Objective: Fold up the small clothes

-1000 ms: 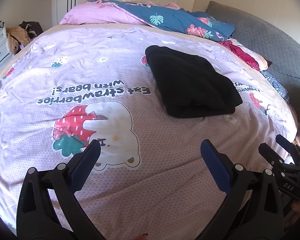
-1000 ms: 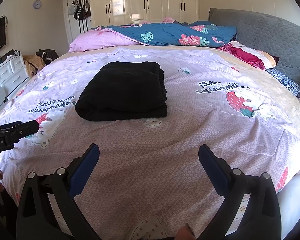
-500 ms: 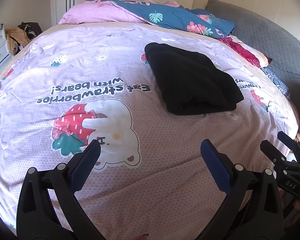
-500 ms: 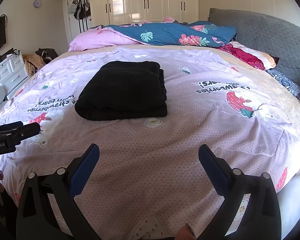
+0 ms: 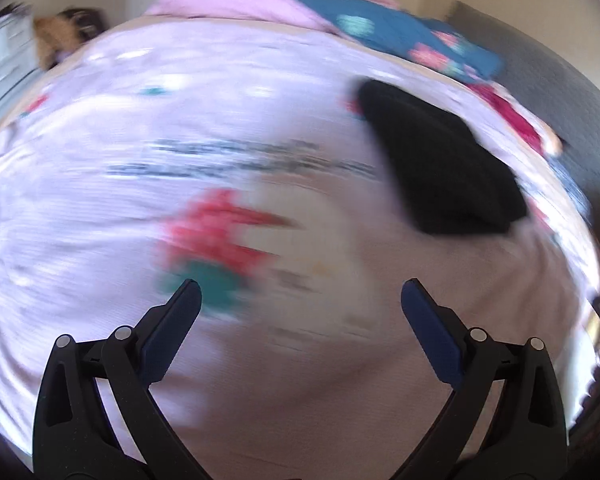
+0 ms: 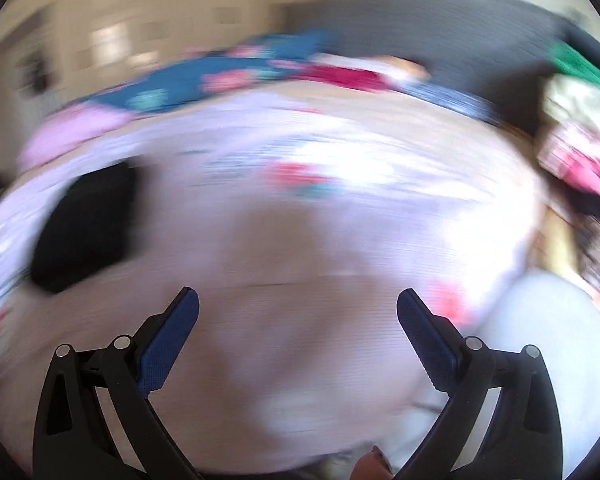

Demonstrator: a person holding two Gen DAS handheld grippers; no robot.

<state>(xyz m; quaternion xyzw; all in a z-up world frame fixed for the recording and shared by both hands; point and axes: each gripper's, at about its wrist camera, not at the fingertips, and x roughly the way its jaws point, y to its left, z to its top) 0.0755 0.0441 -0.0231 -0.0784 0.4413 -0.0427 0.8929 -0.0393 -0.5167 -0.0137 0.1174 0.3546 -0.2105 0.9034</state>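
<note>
A folded black garment (image 5: 440,160) lies on the pink printed bedspread (image 5: 140,160), far right in the blurred left wrist view. It also shows at the left of the blurred right wrist view (image 6: 84,232). My left gripper (image 5: 300,308) is open and empty, low over the near part of the bed, well short of the garment. My right gripper (image 6: 298,308) is open and empty, to the right of the garment.
Pink and blue floral bedding (image 5: 320,12) is piled at the far end of the bed. A grey padded headboard (image 6: 440,36) stands at the right. A heap of colourful clothes (image 6: 580,132) lies past the bed's right edge. White drawers (image 5: 0,56) stand far left.
Both views have gone from sharp to heavily blurred. The right gripper has swung to the right, so the black garment slid to the left of its view. Both grippers stay open.
</note>
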